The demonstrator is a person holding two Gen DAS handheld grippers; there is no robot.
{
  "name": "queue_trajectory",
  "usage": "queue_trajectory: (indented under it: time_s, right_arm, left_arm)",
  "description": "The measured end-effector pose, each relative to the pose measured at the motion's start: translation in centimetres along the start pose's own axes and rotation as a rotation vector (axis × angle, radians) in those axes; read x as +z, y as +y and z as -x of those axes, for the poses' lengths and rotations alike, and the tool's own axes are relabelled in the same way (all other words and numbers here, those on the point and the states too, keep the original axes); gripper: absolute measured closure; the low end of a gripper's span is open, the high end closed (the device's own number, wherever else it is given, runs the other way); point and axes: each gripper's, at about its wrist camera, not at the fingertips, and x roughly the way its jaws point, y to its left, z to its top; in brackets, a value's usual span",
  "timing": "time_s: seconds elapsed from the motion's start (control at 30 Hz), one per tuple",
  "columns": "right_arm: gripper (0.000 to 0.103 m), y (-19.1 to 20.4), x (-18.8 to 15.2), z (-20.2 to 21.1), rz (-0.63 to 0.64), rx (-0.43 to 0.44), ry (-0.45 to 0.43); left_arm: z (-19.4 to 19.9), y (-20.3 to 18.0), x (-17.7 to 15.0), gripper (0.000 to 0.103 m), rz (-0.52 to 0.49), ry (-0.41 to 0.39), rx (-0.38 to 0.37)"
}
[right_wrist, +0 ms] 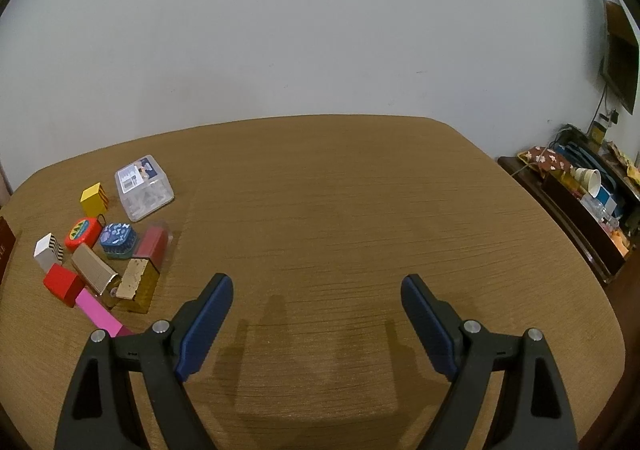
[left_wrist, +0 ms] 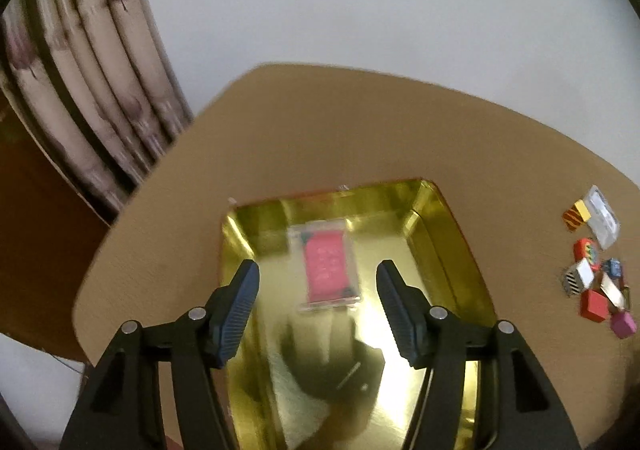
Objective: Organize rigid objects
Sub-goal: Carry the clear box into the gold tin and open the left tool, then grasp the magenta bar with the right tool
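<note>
1. Small rigid blocks and boxes (right_wrist: 100,250), about a dozen in mixed colours, lie bunched on the brown woven desk (right_wrist: 340,209). Among them are a clear plastic lidded box (right_wrist: 144,187), a yellow cube (right_wrist: 94,198), a red block (right_wrist: 62,284) and a pink bar (right_wrist: 98,314).
2. A shiny gold rectangular metal tray (left_wrist: 440,250) sits on the same desk, well apart from the pile. In the left wrist view the pile appears far to the tray's right.
3. One clear flat case with a pink card inside (left_wrist: 326,266) lies flat on the tray floor, near the tray's far wall. It seems the tray is the collecting place and this case the first item sorted into it.
4. The left tool (left_wrist: 318,306) hangs above the tray, released, its fingers spread wide either side of the case. It holds nothing and touches nothing.
5. The right tool (right_wrist: 316,314) hovers over bare desk, with the pile to its left. It is also spread wide and empty, its shadow on the desk below.
6. Judging by this layout, most of the sorting remains to be done.
</note>
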Motion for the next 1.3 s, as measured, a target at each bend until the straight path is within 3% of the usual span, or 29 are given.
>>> queue_trajectory:
  time_s: [0.1,0.23,0.4,0.47,0.53,0.6,0.63,0.7,0.8,0.87,1.0,1.17,1.3]
  right_arm:
    - [0.014,0.1,0.0,0.0,0.003,-0.005,0.002]
    - [0.014,0.2,0.1,-0.3,0.000,-0.012,0.011]
    - [0.014,0.0,0.1,-0.4,-0.016,-0.011,0.010]
    - [0.014,-0.2,0.1,-0.4,-0.022,-0.006,0.007]
    - [0.014,-0.3,0.0,-0.4,-0.027,0.001,0.008]
    - [0.014,-0.4,0.0,-0.4,-0.033,0.014,0.010]
    - [0.014,-0.5,0.0,-0.5,-0.033,0.034,0.012]
    - [0.014,-0.4,-0.1,0.0,-0.011,0.179,0.007]
    - [0.014,1.6,-0.6,1.6,0.158,0.414,0.017]
    - [0.015,4.0,-1.1,2.7,0.324,0.513,0.050]
    - [0.018,7.3,-0.4,3.3,0.504,0.574,0.082]
    - [0.051,10.0,1.5,2.2,0.647,0.597,0.157]
    - [0.052,10.2,1.5,1.0,0.697,0.585,0.211]
  left_arm:
    - [0.4,0.6,0.3,0.046,0.039,-0.027,-0.023]
    - [2.2,-1.3,0.4,0.046,0.044,-0.046,-0.136]
    - [5.2,-9.7,-0.1,0.034,-0.089,-0.088,-0.234]
    - [5.8,-12.7,-0.8,0.027,-0.119,-0.068,-0.268]
    - [5.9,-15.6,-1.9,0.027,-0.143,-0.027,-0.331]
    - [6.1,-17.7,-3.3,0.027,-0.179,-0.015,-0.343]
    - [6.3,-18.6,-4.1,0.027,-0.199,-0.007,-0.346]
    - [6.5,-19.6,-5.6,0.027,-0.221,0.011,-0.370]
    - [6.8,-20.5,-8.7,0.027,-0.236,0.052,-0.408]
    - [7.0,-20.7,-10.7,0.027,-0.250,0.081,-0.403]
    - [7.5,-20.3,-14.3,0.027,-0.254,0.103,-0.404]
    - [8.6,-18.4,-17.3,0.021,-0.228,0.097,-0.381]
    - [8.8,-16.6,-18.0,0.020,-0.168,0.111,-0.363]
